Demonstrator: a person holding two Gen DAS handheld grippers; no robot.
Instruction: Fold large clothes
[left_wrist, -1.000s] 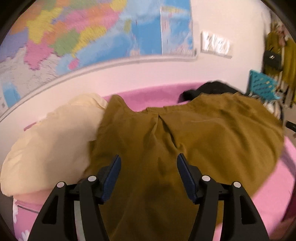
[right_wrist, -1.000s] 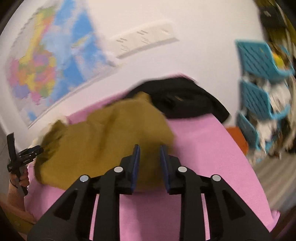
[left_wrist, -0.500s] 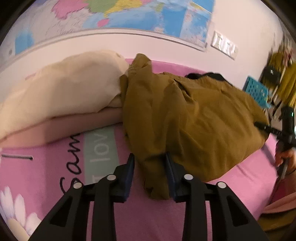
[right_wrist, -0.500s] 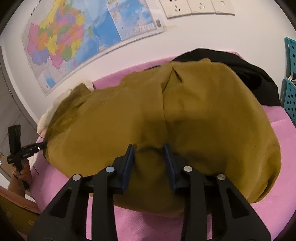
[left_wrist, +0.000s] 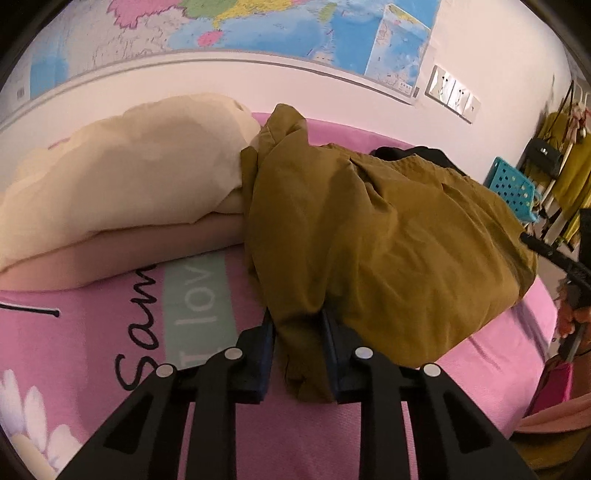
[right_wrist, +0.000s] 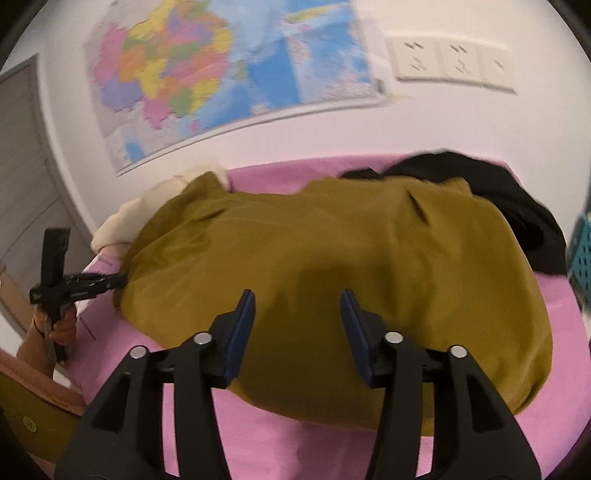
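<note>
Two hand-held grippers are at work over one mustard-brown garment (left_wrist: 388, 236) spread in a rumpled mound on a bed with a pink sheet (left_wrist: 110, 332).

Nearest in the left wrist view, the left hand-held gripper (left_wrist: 298, 332) has just been closing, and a hanging corner of the garment sits between its blue pads, which press on the cloth from both sides. The sheet beside it carries printed lettering and a daisy motif.

Nearest in the right wrist view, the right hand-held gripper (right_wrist: 297, 314) has just been opening; its jaws stand well apart above the garment's near edge, the cloth lying under them and not pinched. The same view shows the left hand-held gripper at the far left edge of the garment, held by a hand (right_wrist: 55, 325).

Beyond the garment on the left side lies a cream pillow (left_wrist: 122, 177), touching the cloth. A black garment (right_wrist: 498, 199) lies behind it at the far right of the bed. A blue perforated crate (left_wrist: 513, 188) stands beyond the bed's edge. On the wall behind hang a coloured map (right_wrist: 207, 85) and a row of white sockets (right_wrist: 450, 62).
</note>
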